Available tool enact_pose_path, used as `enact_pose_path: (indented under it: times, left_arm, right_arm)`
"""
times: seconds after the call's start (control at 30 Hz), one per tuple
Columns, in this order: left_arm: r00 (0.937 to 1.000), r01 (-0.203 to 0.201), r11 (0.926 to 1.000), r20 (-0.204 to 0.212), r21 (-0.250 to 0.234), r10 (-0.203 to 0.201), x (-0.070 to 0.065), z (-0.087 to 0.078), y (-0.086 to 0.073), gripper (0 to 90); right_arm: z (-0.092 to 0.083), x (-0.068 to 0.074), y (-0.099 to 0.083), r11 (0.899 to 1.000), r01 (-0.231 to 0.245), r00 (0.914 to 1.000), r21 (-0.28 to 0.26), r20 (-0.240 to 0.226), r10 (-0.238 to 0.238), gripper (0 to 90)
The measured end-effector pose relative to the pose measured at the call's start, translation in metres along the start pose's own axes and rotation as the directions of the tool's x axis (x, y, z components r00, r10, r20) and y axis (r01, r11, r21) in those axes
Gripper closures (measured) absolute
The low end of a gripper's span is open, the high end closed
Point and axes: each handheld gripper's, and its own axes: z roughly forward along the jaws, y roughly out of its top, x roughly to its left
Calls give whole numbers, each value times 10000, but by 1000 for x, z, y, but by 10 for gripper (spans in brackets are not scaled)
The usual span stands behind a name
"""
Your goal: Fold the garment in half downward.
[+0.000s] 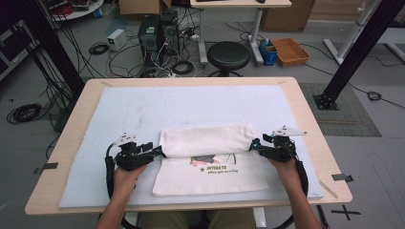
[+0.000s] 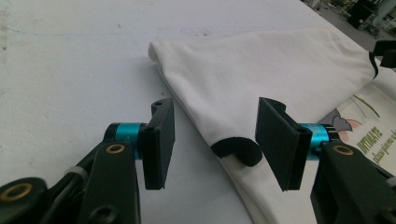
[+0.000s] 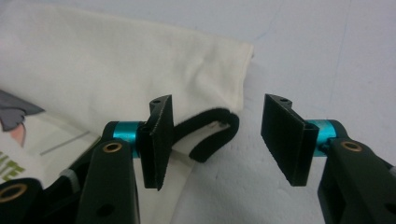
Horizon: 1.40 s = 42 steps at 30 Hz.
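Observation:
A cream cloth bag (image 1: 205, 140) with a printed picture and green lettering (image 1: 217, 164) lies on the white mat (image 1: 143, 109), its far half folded toward me over the near half. My left gripper (image 1: 160, 151) sits at the left end of the fold, open. In the left gripper view a black-trimmed corner (image 2: 236, 150) of the bag (image 2: 261, 74) lies between the spread jaws of the left gripper (image 2: 217, 140), free of the pads. My right gripper (image 1: 253, 144) is at the right end, open. In the right gripper view a black strap loop (image 3: 208, 135) lies inside the right gripper (image 3: 219, 137), close to its left pad (image 3: 156, 140).
The mat covers most of a wooden table (image 1: 310, 129). Beyond the far edge stand a black stool (image 1: 228, 55), computer towers (image 1: 157, 33) with tangled cables, and an orange tray (image 1: 289, 51). Black frame posts (image 1: 351, 52) rise at both sides.

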Motion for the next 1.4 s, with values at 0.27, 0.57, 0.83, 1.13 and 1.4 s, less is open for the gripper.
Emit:
enact_pose_path:
  times: [0.27,0.57,0.83,1.13,1.4]
  left_arm:
    - [10000,93,9973,-16,725,-93,1,12,0,565]
    - [9981,-548,9951,-242,829,569,-8,12,0,879]
    - [9945,-474,9984,920,-300,500,-23,-22,-1,884]
    - [9892,-667,9977,1316,126,645,-38,-55,-27,885]
    - [9897,-822,9938,1232,743,727,-46,-71,-49,895]
  right_arm:
    - [16,10,9,9993,210,9993,297,308,-219,529]
    - [24,22,8,9870,1184,9919,1089,321,-1225,840]
    - [-6,26,2,9913,1181,9928,587,-243,-1169,843]
    - [-48,38,-21,9904,1348,9880,306,-803,-1320,843]
    - [-78,46,-46,9892,1407,9833,410,-1223,-1348,846]
